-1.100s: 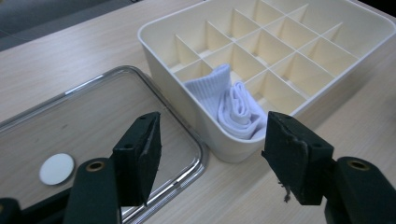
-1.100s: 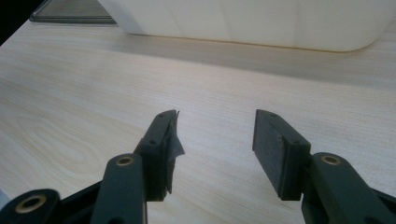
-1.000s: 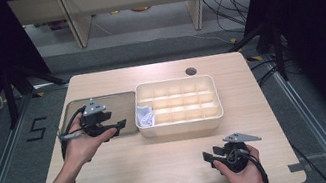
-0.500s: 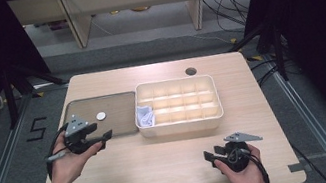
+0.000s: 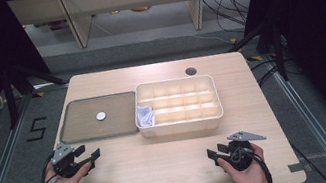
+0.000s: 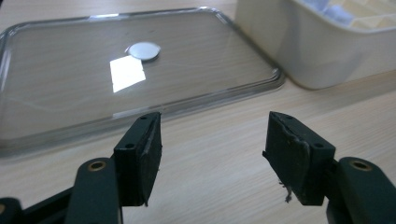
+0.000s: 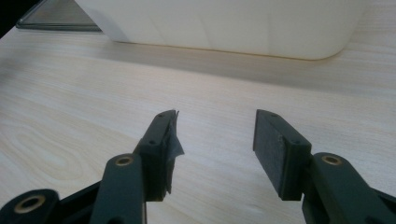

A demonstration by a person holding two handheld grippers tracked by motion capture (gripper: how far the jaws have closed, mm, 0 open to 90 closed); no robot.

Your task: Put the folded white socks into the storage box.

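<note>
The small white disc (image 5: 100,116) on the left tray (image 5: 82,136) looks light, thin, slippery; both claws gape empty, so pinch its edges.

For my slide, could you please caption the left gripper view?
Open left gripper faces a clear tray holding one small disc.
</note>
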